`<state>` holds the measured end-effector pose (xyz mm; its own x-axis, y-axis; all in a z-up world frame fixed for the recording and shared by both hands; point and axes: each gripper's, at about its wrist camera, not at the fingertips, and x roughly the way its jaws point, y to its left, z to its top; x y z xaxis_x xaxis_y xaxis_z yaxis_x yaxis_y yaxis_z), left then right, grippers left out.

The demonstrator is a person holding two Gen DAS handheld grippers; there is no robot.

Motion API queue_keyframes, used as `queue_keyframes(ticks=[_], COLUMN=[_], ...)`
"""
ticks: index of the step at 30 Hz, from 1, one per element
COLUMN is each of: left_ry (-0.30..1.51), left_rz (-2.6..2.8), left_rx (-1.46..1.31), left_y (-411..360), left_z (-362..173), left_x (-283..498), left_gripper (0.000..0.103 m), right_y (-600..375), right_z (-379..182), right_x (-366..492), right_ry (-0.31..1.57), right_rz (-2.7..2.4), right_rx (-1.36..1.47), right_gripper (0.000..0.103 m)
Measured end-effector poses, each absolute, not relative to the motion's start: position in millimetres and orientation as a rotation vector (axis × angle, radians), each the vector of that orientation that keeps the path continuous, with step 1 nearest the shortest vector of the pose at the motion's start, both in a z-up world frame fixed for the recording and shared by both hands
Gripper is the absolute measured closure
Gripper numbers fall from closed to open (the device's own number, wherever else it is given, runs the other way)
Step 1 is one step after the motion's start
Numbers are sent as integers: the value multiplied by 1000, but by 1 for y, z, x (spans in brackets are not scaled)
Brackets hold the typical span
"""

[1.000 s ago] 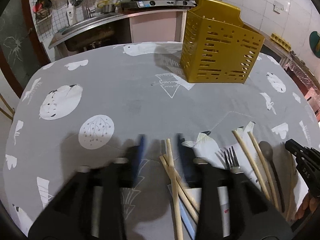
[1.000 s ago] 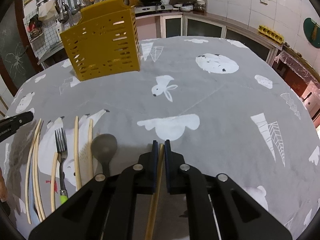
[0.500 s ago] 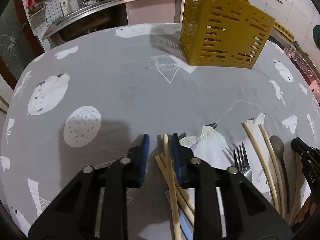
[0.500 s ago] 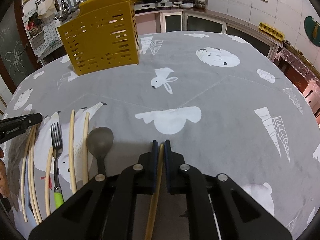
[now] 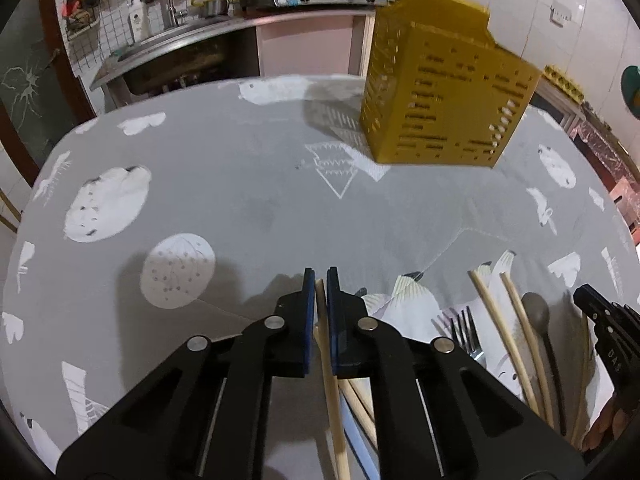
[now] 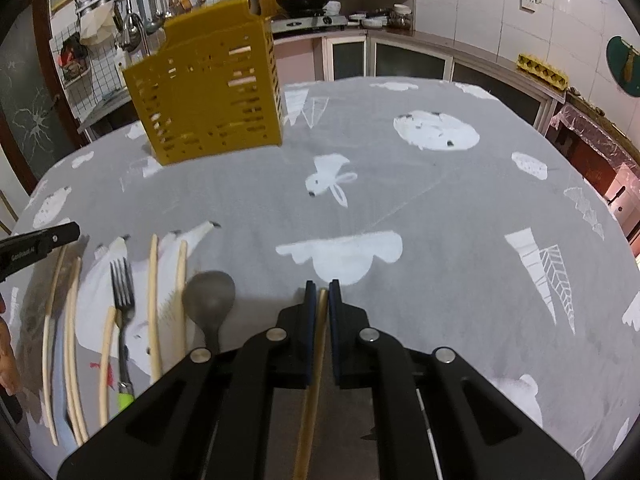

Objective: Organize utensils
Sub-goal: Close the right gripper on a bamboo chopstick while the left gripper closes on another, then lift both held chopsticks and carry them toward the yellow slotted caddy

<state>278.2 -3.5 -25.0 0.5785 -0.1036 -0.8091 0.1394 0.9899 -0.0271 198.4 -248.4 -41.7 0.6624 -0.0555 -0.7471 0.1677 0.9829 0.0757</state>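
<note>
My left gripper [image 5: 320, 280] is shut on a pale wooden chopstick [image 5: 334, 412] above more chopsticks and a pale blue utensil lying on the cloth. My right gripper [image 6: 321, 292] is shut on a darker wooden chopstick [image 6: 310, 412] and holds it over the table. The yellow perforated utensil holder [image 5: 444, 100] stands upright at the far side; it also shows in the right wrist view [image 6: 208, 96]. Loose chopsticks [image 6: 153, 304], a green-handled fork [image 6: 123, 312] and a grey spoon [image 6: 210, 304] lie in a row between the grippers.
The round table has a grey cloth with white prints [image 6: 400, 184]. A kitchen counter with a sink and stove [image 5: 240, 20] runs behind it. The right gripper's tip [image 5: 608, 336] shows at the left view's right edge.
My left gripper moved over the chopsticks and closed on one. The right gripper stayed shut on its chopstick and shifted slightly.
</note>
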Motion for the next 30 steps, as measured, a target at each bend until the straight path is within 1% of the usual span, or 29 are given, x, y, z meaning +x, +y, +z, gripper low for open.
queue_keyframes(ticks=[11, 17, 21, 25, 26, 27, 28, 29, 30], left_ry=[792, 689, 647, 652, 653, 655, 657, 659, 664], left_rz=[-135, -113, -109, -109, -108, -107, -106, -105, -105], left_rx=[17, 8, 4, 0, 6, 10, 13, 15, 14], left_y=[9, 15, 18, 18, 17, 17, 16, 16, 16], left_z=[19, 41, 48, 46, 45, 44, 42, 41, 39], left_x=[248, 230, 222, 221, 221, 222, 222, 223, 223], left_gripper=[99, 99, 99, 99, 99, 99, 99, 99, 99], right_y=[-252, -256, -260, -263, -264, -264, -264, -263, -261], right_z=[3, 31, 33, 17, 12, 3, -2, -8, -15], right_x=[207, 199, 199, 202, 203, 206, 207, 207, 208], right_ry=[712, 589, 600, 643, 656, 688, 700, 708, 722], right_rz=[-106, -96, -84, -93, -97, -110, -114, -115, -118], right_rx=[147, 155, 164, 152, 147, 142, 144, 142, 127], right_gripper=[97, 97, 97, 95, 86, 72, 41, 38, 38])
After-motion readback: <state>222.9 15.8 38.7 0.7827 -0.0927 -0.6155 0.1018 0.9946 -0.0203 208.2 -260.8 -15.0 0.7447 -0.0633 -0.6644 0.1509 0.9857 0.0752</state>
